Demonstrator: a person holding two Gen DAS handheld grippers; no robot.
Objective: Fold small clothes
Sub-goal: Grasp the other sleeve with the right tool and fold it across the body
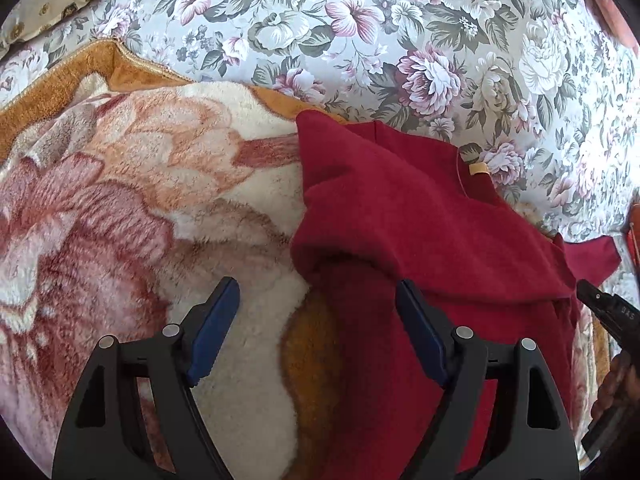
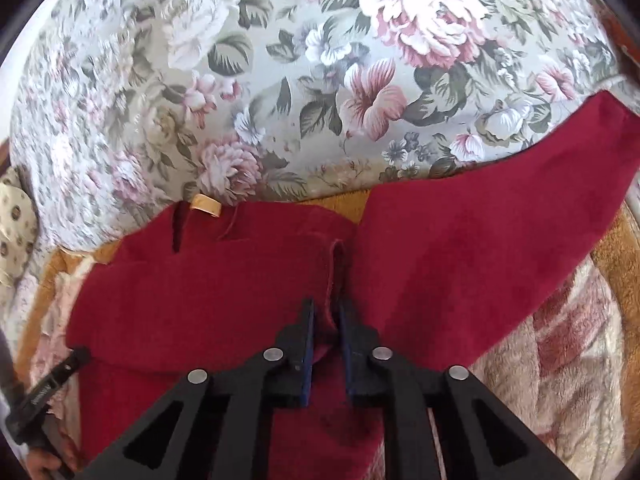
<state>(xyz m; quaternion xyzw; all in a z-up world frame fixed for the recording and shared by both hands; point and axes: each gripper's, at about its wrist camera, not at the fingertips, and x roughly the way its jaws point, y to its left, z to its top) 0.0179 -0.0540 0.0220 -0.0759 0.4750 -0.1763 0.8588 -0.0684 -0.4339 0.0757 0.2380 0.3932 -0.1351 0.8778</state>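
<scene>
From the left wrist, the left tongs [image 1: 316, 304] are seen wide apart, empty, above the red garment [image 1: 420, 208] on the plush blanket [image 1: 120, 200]. From the right wrist, the right tongs [image 2: 326, 316] are pinched on a garment ridge; a fold is judged underway, to be carried across next.

Left wrist view: riding on the left gripper [image 1: 316, 312], looking forward and down along its two wide-apart fingers, sitting close above the plush floral blanket [image 1: 120, 208] and the left edge of the red garment [image 1: 420, 216], facing toward the floral bedsheet [image 1: 400, 20] beyond. Right wrist view: riding on the right gripper [image 2: 325, 320], looking forward and down along its nearly closed fingers, hovering very near the red garment [image 2: 240, 280], facing the same floral bedsheet [image 2: 240, 80]. Shared ground: both views are taking in the garment, its tan neck label [image 1: 479, 169] [image 2: 206, 204], the blanket [image 2: 560, 340] and the sheet; each is catching the other gripper at its edge.
</scene>
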